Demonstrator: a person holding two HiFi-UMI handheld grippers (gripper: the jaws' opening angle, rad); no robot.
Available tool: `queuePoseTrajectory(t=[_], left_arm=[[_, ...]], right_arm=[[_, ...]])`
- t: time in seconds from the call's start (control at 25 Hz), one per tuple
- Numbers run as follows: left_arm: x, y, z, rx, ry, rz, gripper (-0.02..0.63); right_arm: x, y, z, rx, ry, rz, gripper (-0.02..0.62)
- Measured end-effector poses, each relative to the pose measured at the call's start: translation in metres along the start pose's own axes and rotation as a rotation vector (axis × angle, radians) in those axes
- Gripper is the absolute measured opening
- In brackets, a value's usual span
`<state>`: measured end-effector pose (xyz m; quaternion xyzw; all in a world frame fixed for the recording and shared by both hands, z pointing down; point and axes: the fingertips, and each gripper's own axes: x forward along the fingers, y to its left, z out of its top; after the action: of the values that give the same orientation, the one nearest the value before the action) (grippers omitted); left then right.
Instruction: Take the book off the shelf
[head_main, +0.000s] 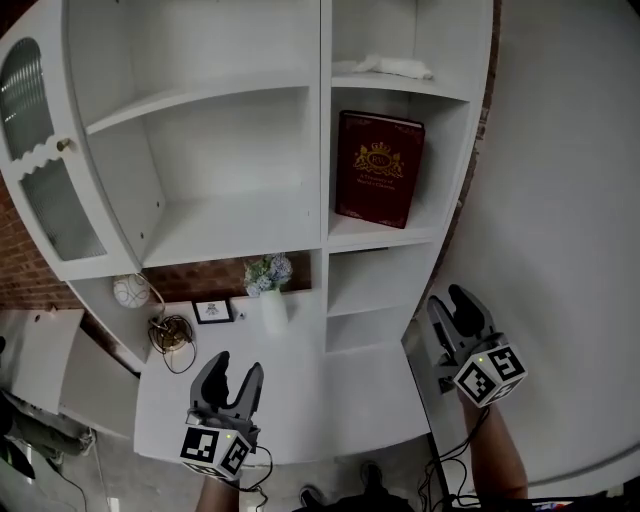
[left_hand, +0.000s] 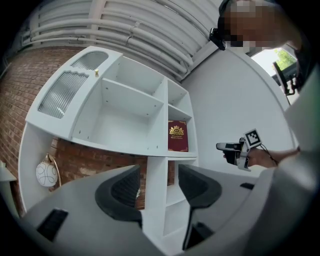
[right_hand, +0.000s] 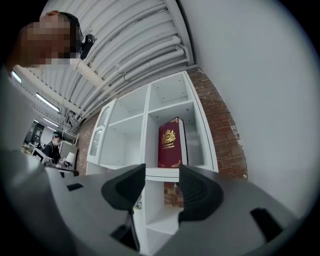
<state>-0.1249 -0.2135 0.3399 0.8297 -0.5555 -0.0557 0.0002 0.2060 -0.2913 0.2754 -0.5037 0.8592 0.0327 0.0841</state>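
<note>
A dark red book (head_main: 378, 169) with a gold crest stands upright, leaning a little, in the right-hand column of a white shelf unit (head_main: 325, 130). The left gripper view shows the book (left_hand: 178, 136) small and far off; the right gripper view has the book (right_hand: 169, 143) straight ahead above the jaws. My right gripper (head_main: 456, 307) hangs well below and to the right of the book, open and empty. My left gripper (head_main: 230, 378) is low at the left, in front of the counter, open and empty. The right gripper (left_hand: 225, 146) also shows in the left gripper view.
The shelf has a glass-fronted door (head_main: 35, 160) swung open at the left. On the counter below stand a round white ornament (head_main: 130, 290), a small picture frame (head_main: 212, 311) and a vase of flowers (head_main: 269, 282). A white cloth (head_main: 395, 66) lies on the shelf above the book. A white wall (head_main: 560, 200) rises at the right.
</note>
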Motion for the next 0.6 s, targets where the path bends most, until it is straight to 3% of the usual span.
queuePoseTrajectory(t=[0.36,0.52,0.6], left_arm=[[0.027,-0.008,0.012,0.039,-0.014,0.155,0.232],[0.035,-0.023,0.018,0.025,-0.06,0.186,0.232],[0.033,-0.026,0.013,0.048,-0.029,0.227,0.232]], right_arm=[[0.075,-0.047,0.004,-0.009,0.018,0.134,0.224],[0.11,-0.064,0.018,0.037,0.002,0.188,0.242],[0.128,-0.071,0.02,0.062,0.011,0.198,0.257]])
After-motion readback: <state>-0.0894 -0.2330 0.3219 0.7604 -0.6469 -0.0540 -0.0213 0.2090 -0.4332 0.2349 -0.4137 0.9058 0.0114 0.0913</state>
